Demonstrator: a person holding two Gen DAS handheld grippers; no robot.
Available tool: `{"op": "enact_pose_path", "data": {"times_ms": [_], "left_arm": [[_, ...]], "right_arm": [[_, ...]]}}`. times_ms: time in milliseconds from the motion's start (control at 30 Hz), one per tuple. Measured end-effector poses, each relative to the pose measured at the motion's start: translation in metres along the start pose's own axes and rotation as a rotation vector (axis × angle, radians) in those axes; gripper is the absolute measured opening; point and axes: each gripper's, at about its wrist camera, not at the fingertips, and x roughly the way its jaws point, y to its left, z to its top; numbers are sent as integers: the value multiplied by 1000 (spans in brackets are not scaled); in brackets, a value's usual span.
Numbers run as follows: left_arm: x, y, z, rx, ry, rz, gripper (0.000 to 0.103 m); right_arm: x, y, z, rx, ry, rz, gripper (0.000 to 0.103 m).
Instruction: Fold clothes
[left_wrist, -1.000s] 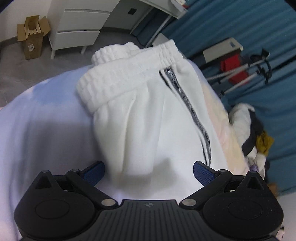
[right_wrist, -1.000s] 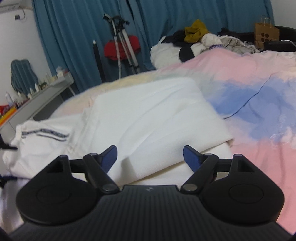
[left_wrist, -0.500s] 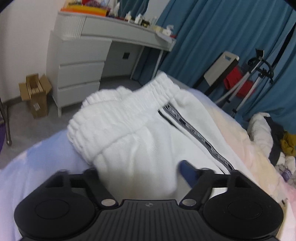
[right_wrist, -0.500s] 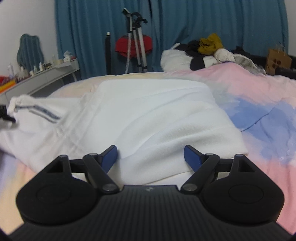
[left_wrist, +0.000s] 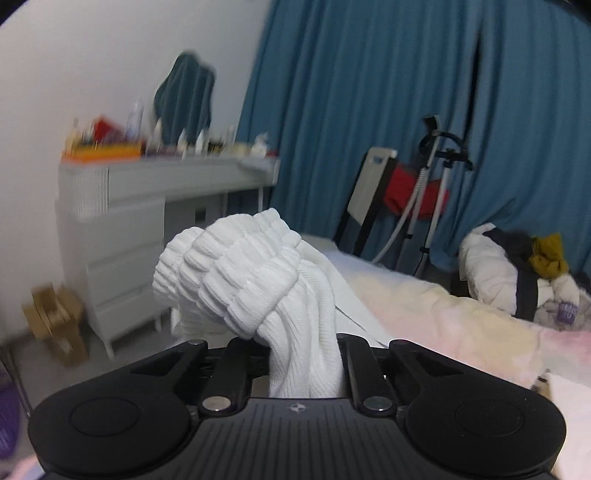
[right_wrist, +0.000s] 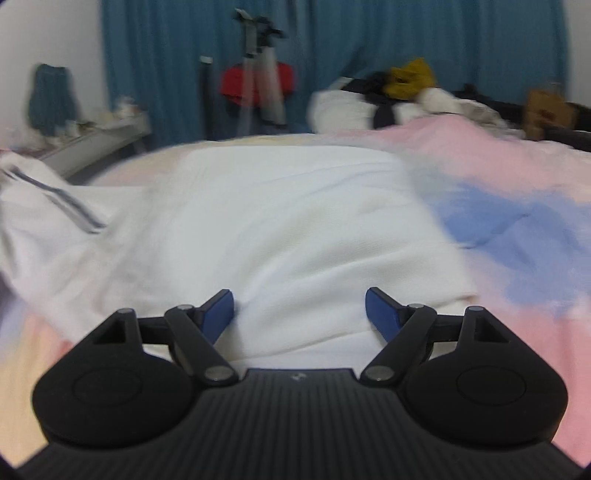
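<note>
Since a second ago my left gripper (left_wrist: 304, 363) has clamped its fingers on the white pants (left_wrist: 255, 284) waistband and lifted it. Right gripper (right_wrist: 299, 310) hangs open over the leg end on the bed (right_wrist: 517, 221), legs running away toward the curtain.

Soft, even indoor light, bit dim, no glare, faint shadows. Both views fisheye w/ dark vignetted corners, bent edges. Right view motion-blurred throughout; left view blurry on bkgd, esp. left side.
</note>
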Motion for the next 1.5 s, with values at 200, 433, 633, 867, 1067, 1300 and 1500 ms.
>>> {"op": "enact_pose_path", "data": {"times_ms": [200,433,633,867,1067,1300,1500], "left_arm": [[-63,-109,32,114,-147,-76,13],[-128,-257,6,258,-282,-211,13],[-153,-369,-113,492,-264,-309,12],[-140,-395,-194,715,-147,-370,18],[-138,-334,-180,829,-95,-481,80],[-120,-237,-165,930,-57,-503,85],[-105,-222,-193,1030,-49,-476,81]], "right_arm": [[-21,-31,11,126,-21,-8,80],[-50,-81,25,267,-74,-56,80],[-70,-150,28,475,-161,-90,81],[-68,-196,20,707,-203,159,83],[-35,-185,34,715,-115,374,83],[-6,-134,50,518,-83,360,82],[16,-107,51,424,-51,291,82]]}}
